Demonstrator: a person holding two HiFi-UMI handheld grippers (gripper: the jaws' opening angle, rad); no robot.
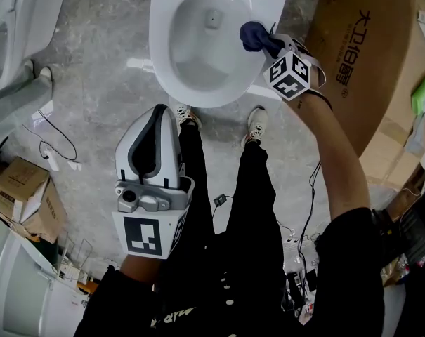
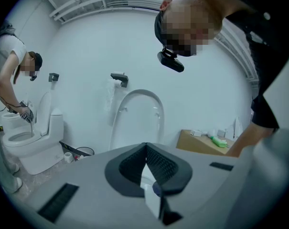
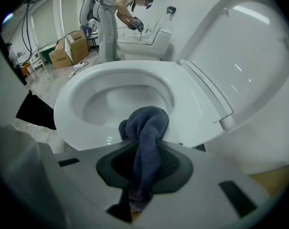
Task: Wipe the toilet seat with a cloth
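Cloth (image 3: 146, 123) pinched tight in right gripper (image 3: 144, 168), resting on seat (image 3: 194, 109), right side. Wiping step, looks like. Next: drag cloth round the seat, pressing down. Left gripper (image 2: 146, 149) closed up, empty, held back.

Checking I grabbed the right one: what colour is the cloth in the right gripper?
Dark blue; the cloth shows best in the right gripper view.
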